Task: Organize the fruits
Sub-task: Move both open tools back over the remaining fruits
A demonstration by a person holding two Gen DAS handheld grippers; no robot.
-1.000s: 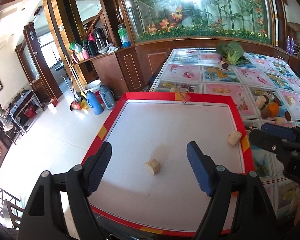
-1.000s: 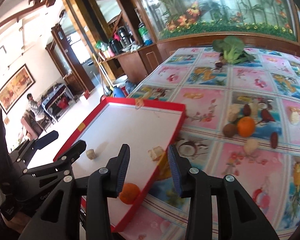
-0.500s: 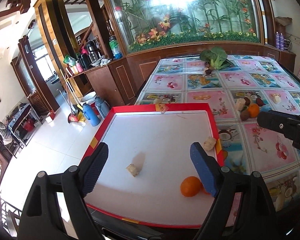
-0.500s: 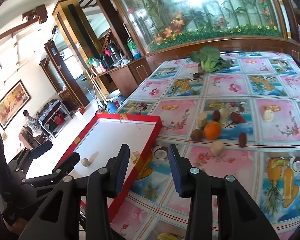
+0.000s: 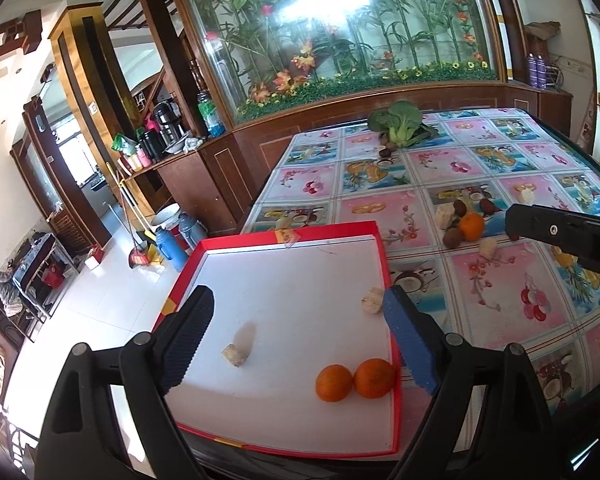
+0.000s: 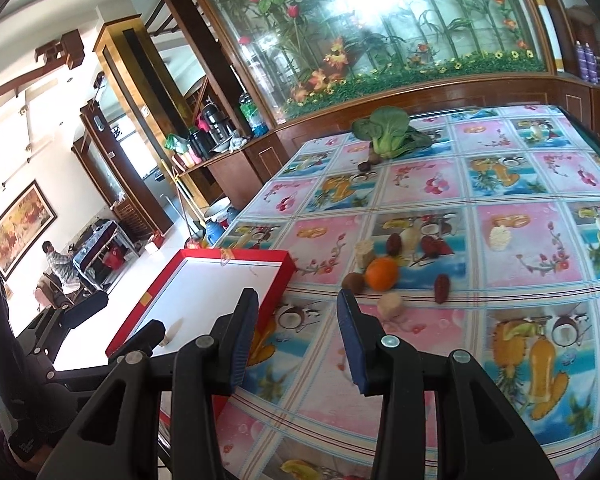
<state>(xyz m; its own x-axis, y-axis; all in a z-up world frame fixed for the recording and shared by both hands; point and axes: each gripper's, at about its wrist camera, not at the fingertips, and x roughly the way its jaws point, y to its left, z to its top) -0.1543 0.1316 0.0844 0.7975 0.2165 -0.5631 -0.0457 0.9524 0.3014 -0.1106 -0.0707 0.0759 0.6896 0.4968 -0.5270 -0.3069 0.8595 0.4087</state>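
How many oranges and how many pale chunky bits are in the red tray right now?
Oranges: 2
Pale chunks: 2
Total in the red tray: 4

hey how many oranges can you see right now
3. Two oranges sit touching in the red tray, near its right edge: one, the other. A third orange lies on the tablecloth among the loose pile. More may be hidden.

Tray (image 5: 188, 268): red rim w/ yellow tape, white floor. Two oranges (image 5: 354, 378): orange. Tablecloth (image 6: 452, 184): pink/blue squares w/ fruit prints. Bok choy (image 6: 384, 128): green.
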